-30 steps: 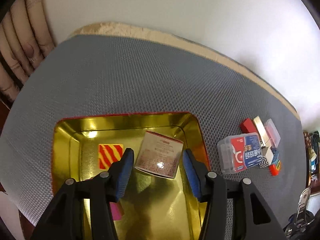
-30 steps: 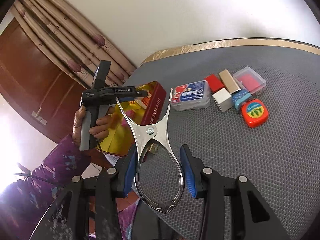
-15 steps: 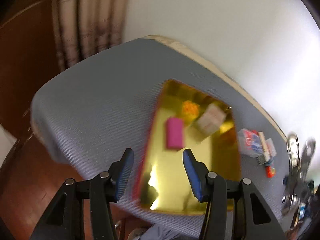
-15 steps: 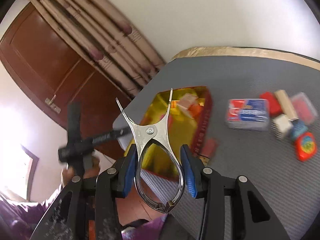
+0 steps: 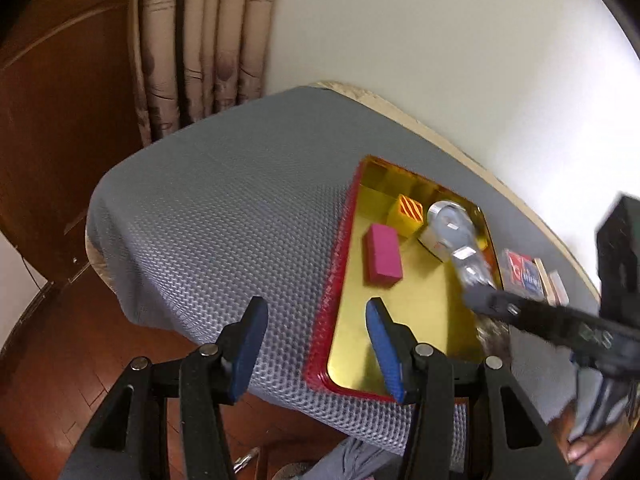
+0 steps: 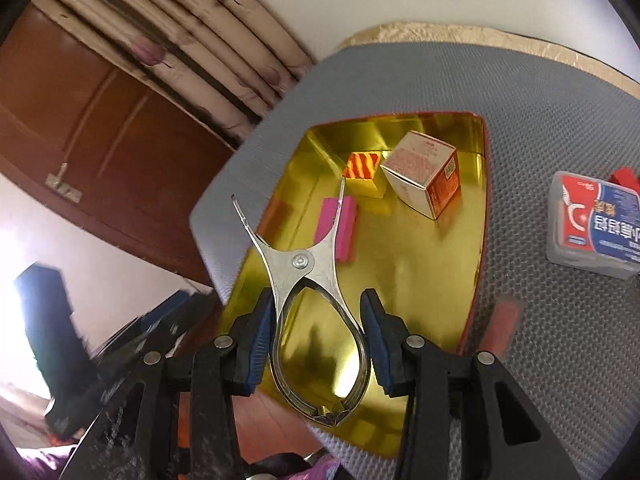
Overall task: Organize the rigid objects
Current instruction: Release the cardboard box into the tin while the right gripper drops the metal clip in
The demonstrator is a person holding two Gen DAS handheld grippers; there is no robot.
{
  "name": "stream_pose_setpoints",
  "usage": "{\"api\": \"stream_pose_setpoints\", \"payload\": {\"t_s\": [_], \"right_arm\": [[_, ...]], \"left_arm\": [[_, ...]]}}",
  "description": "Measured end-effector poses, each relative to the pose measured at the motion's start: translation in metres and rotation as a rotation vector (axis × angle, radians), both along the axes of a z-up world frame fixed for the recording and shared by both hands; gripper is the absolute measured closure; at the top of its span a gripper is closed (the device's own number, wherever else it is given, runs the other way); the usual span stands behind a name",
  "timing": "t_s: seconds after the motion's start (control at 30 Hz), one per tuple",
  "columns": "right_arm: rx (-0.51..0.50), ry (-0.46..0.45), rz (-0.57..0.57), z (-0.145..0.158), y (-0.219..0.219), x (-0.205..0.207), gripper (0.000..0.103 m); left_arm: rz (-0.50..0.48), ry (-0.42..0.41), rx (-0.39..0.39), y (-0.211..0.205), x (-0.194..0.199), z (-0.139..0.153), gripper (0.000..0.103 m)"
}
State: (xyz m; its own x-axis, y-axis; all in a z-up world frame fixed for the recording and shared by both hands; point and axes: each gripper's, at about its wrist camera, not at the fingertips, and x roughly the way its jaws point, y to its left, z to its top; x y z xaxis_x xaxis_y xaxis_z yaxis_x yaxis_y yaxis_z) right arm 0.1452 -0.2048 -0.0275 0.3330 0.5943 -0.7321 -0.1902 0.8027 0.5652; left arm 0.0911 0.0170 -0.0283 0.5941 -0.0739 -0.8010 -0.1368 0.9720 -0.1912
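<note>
Grey mat (image 6: pixel 540 128), one gold tin (image 6: pixel 416 280) with three boxes, right gripper (image 6: pixel 316 344) clamping one metal tongs (image 6: pixel 308 276), left gripper (image 5: pixel 316 348) half-open, empty.

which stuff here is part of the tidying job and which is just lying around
Part of the job:
- gold tin tray with red rim
- silver metal tongs, clamped in the right gripper
- pink block, striped orange cube and white cardboard box, in the tray
- clear plastic card case, on the mat

Just there:
- grey mesh mat
- beige curtain
- brown wooden door

grey mesh table (image 6: pixel 540 92) | on it: gold tin tray (image 6: pixel 400 280), clear card case (image 6: pixel 592 224)
</note>
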Motion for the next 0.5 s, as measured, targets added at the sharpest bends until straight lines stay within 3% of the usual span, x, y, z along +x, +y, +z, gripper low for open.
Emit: {"api": "stream_pose_setpoints", "payload": {"t_s": [0.2, 0.5], "right_arm": [[-0.068, 0.062, -0.038, -0.020, 0.009, 0.022, 0.063], [-0.201, 0.062, -0.056, -0.024, 0.018, 0.045, 0.061]], "left_arm": [[-0.040, 0.006, 0.014, -0.009, -0.001, -0.001, 0.051], [-0.095, 0.030, 0.074, -0.021, 0.001, -0.009, 0.051]]}}
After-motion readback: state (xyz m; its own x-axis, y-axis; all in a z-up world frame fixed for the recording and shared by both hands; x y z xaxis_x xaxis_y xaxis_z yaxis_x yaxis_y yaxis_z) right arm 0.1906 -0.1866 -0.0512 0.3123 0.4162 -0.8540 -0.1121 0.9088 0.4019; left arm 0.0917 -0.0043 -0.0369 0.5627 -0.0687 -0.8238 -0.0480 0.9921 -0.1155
